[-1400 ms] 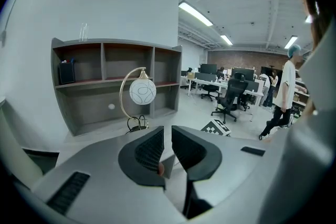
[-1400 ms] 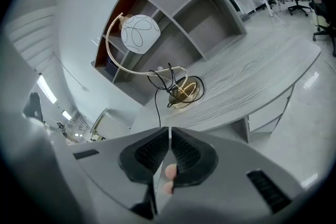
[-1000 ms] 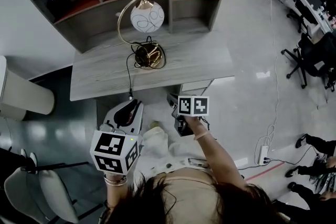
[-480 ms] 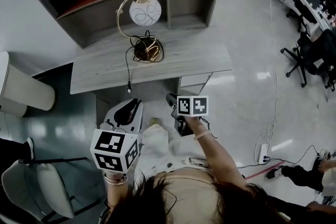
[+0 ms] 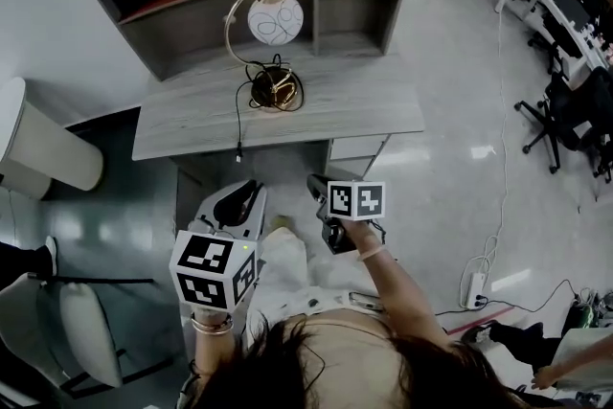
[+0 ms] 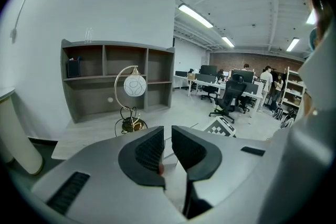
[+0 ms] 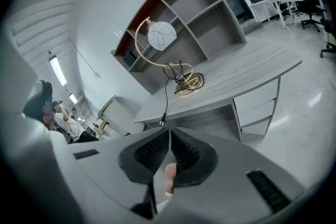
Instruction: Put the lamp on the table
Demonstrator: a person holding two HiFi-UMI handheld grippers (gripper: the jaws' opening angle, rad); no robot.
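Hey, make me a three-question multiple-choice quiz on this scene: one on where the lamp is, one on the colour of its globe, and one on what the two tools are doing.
1. Where is the lamp?
A. On the floor.
B. On the table, in front of the shelf unit.
C. Inside a shelf compartment.

2. What colour is its globe?
A. Red.
B. Black.
C. White.

3. What state are the left tool and right tool in?
A. Both shut, holding nothing, short of the table.
B. Both clamped on the lamp.
C. One wide open, one clamped on the lamp.

Answers: 1 B, it stands on the table top. 2 C, the globe shows white with thin lines. 3 A, each tool's view shows its jaws together and the lamp well ahead.
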